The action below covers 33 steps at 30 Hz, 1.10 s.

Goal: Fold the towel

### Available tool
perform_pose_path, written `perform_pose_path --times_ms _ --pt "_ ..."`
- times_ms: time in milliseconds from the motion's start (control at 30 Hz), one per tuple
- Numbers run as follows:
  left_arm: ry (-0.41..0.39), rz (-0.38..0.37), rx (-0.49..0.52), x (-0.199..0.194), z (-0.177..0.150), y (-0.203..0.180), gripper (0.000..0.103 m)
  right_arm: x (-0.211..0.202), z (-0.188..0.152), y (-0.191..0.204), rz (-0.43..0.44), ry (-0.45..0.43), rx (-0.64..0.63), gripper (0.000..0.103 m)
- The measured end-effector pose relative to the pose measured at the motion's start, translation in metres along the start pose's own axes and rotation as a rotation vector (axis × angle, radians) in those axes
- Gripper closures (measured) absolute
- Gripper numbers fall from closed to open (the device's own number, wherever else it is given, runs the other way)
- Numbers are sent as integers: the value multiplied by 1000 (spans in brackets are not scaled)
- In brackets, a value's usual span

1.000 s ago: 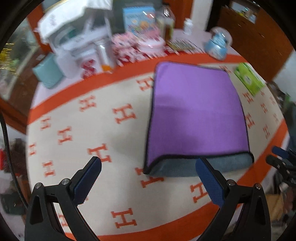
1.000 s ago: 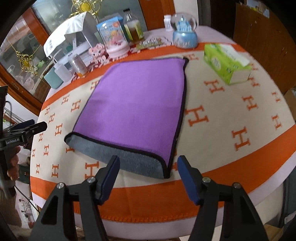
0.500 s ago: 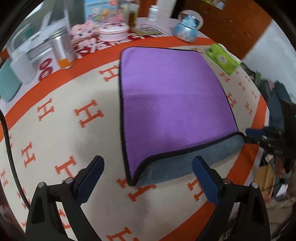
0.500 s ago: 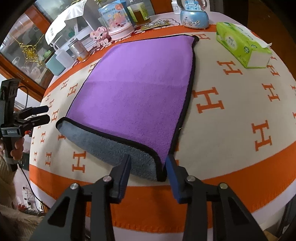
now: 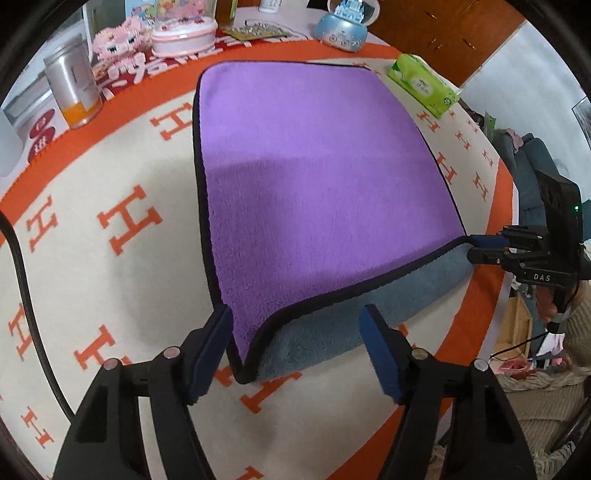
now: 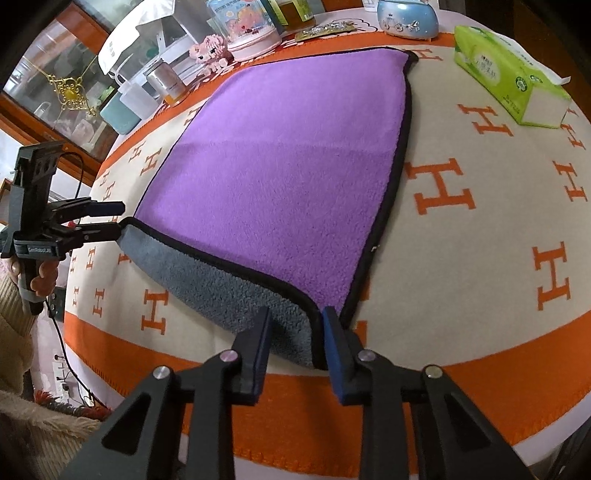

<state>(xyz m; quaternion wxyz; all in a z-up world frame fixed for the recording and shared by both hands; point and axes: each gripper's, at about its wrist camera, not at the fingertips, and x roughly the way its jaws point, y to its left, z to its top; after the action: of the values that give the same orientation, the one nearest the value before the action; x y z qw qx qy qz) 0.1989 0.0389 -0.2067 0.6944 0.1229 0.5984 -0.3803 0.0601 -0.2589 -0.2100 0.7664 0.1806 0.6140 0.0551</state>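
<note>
A purple towel point(image 5: 314, 177) with black trim lies folded in half on the table, its grey underside point(image 5: 369, 321) showing along the near edge; it also shows in the right wrist view point(image 6: 288, 166). My left gripper point(image 5: 295, 347) is open, its fingers straddling the near left corner. My right gripper point(image 6: 295, 339) is partly closed around the near right corner point(image 6: 314, 332), with a gap still between pads and cloth. Each gripper shows in the other's view, the right one point(image 5: 484, 247) and the left one point(image 6: 107, 219).
An orange and cream H-patterned cloth point(image 5: 122, 221) covers the table. A green tissue box point(image 6: 506, 74) lies right of the towel. A snow globe point(image 5: 343, 18), a tin can point(image 5: 74, 85), pink toys point(image 5: 122, 40) and boxes crowd the far edge.
Both grippers have moved in to the towel's near corners. The right gripper's fingers have narrowed around its corner. The left gripper's fingers have narrowed a little and reached the left corner.
</note>
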Motion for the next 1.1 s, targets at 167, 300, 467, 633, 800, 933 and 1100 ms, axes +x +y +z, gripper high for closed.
perform_pose_path --times_ms 167,300,467,633,800,933,1100 --pt "29 -38 -9 6 -1 6 39 -1 0 -3 8 1 1 81" --pt "61 -57 -3 10 -3 8 42 -1 0 -3 12 2 -2 84" --pt "93 -76 0 16 -5 9 42 0 -1 -1 13 4 -9 88" --pt "91 -68 -4 15 -5 10 61 -1 -1 2 8 0 -21 91" --pt "100 -18 18 15 -7 10 87 -2 -1 4 5 -2 -22 94" --pt "98 29 35 14 -8 6 94 -4 -1 6 7 -6 -25 96" --pt "80 89 70 6 -7 -7 96 -12 -1 10 -14 -25 -36 98"
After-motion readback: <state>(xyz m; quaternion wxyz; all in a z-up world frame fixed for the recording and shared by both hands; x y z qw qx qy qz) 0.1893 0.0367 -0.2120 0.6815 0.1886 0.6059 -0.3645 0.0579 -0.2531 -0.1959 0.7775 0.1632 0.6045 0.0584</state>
